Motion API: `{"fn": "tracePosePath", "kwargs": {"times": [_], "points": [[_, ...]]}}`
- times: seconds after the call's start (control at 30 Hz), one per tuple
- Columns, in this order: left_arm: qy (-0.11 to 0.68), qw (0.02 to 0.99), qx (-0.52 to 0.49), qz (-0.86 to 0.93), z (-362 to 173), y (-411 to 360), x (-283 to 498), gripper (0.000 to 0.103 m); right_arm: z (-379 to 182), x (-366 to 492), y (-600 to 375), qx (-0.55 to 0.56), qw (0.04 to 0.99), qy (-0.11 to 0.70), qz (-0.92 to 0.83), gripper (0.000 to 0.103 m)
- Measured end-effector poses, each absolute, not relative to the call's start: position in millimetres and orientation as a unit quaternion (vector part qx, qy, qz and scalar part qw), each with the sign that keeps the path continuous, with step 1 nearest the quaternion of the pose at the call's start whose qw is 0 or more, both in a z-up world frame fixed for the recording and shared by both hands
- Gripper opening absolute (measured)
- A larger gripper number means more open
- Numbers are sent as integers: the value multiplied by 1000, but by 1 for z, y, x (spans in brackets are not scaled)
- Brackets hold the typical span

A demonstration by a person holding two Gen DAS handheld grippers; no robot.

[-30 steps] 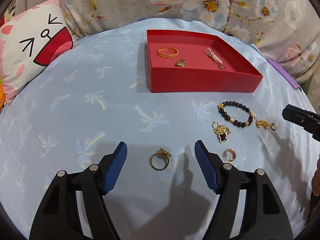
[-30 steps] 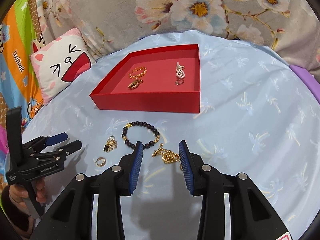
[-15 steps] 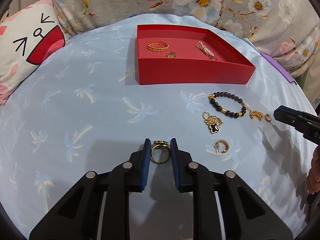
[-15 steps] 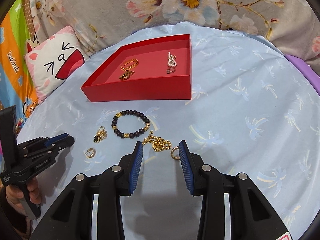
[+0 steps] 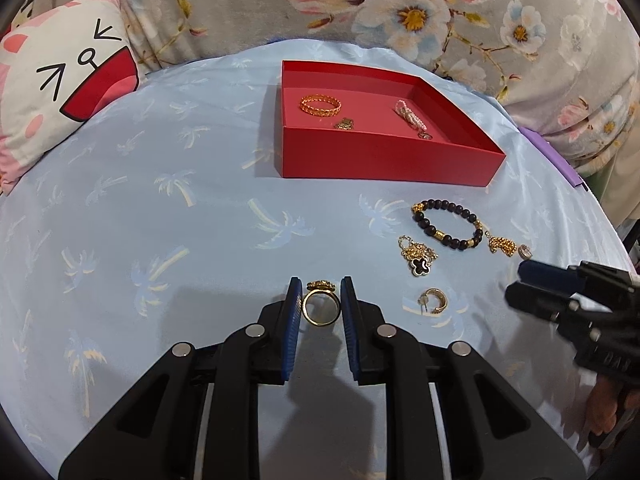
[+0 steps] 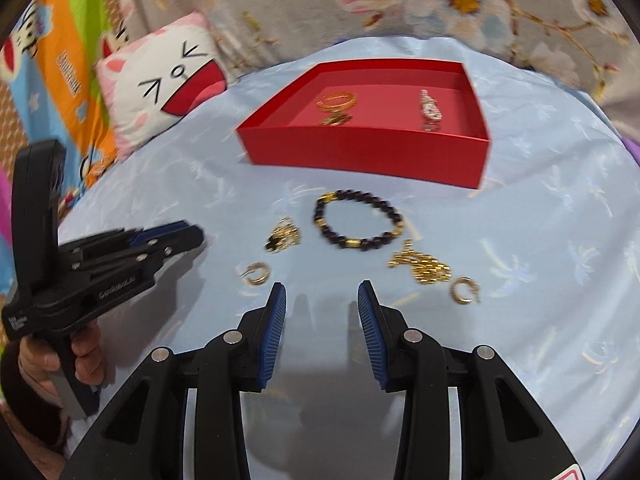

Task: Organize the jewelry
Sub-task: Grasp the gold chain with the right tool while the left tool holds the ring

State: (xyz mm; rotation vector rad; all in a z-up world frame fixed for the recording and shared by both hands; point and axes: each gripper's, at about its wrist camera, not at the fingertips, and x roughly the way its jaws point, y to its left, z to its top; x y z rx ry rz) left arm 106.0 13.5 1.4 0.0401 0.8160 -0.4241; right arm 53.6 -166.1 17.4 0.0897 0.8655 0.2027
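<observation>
My left gripper [image 5: 320, 294] is shut on a gold ring [image 5: 320, 307], held just above the blue cloth. A red tray [image 5: 384, 160] sits farther back and holds a gold bangle [image 5: 320, 104], a small gold piece [image 5: 344, 123] and a pearl piece [image 5: 409, 115]. On the cloth lie a black bead bracelet [image 5: 448, 224], a clover pendant chain [image 5: 418, 258], a gold hoop earring [image 5: 434, 300], a gold chain [image 5: 502, 245] and a small ring [image 5: 525, 251]. My right gripper [image 6: 322, 300] is open and empty, just short of the bracelet [image 6: 356, 220] and hoop earring [image 6: 256, 273].
A cat-face cushion [image 5: 60, 92] lies at the back left. Floral fabric [image 5: 400, 12] rises behind the tray. The right gripper's body [image 5: 580, 300] shows at the right edge of the left wrist view. The left gripper [image 6: 120, 252] shows at the left of the right wrist view.
My left gripper closed on the gold ring and lifted it slightly. My right gripper moved left along the jewelry, so the gold chain now lies to its right.
</observation>
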Motion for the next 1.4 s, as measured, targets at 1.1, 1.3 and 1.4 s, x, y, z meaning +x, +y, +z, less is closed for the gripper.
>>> {"fn": "tracePosePath", "kwargs": {"times": [1.1,1.3,1.4], "points": [[401,891,0,-213,-3,16,109,19,21,71,-204,41,909,414,34,37],[405,888,-3,-216,-4,17,111,19,12,79,-210,34,904,426,23,37],[405,888,-3,-218,-4,17,111,19,8,85,-210,26,902,431,19,37]]}}
